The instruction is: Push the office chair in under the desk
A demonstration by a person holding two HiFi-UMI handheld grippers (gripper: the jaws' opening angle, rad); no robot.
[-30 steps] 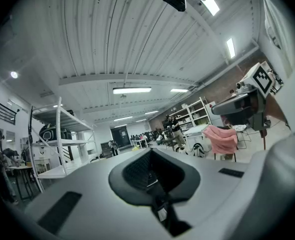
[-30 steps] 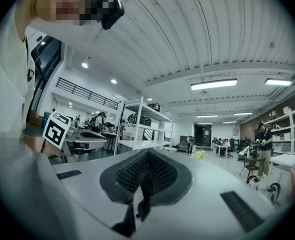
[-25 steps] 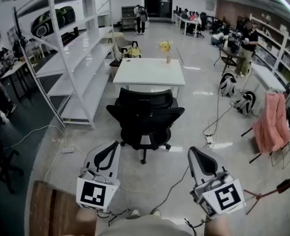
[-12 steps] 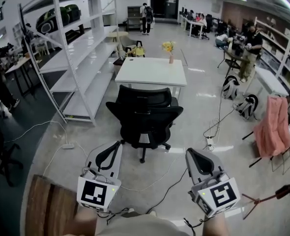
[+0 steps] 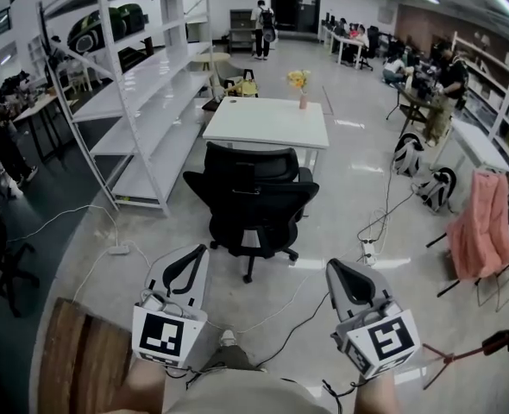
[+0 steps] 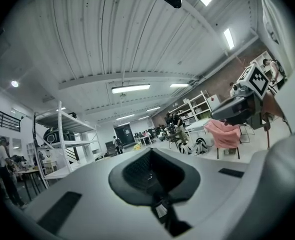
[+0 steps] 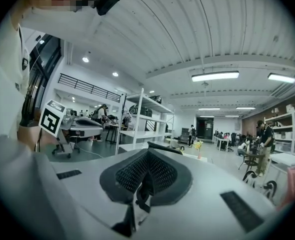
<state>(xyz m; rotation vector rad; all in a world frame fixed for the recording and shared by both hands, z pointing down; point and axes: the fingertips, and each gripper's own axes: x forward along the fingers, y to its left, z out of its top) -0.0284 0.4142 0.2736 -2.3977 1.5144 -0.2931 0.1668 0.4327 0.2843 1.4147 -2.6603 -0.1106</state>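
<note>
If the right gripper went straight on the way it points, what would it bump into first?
The right gripper would probably meet the back of the office chair first, with only open floor before it; depth is hard to judge.

The office chair [image 5: 253,198] looks like matt black mesh and plastic. The surface [image 5: 267,121] is smooth white. The pale floor [image 5: 349,210] shines glossy.

- One white desk [image 5: 263,128].
- One black chair [image 5: 253,201], just in front of the desk.
- One vase of flowers [image 5: 300,89], on the desk's far edge.
- Two bags on the floor right of the desk: one bag [image 5: 403,153], the other bag [image 5: 434,184].
- One big shelf rack [image 5: 151,76], left of the desk.
- One pink cloth [image 5: 477,222], far right of the desk.
- Two grippers: left gripper [image 5: 203,250], right gripper [image 5: 330,266].
</note>
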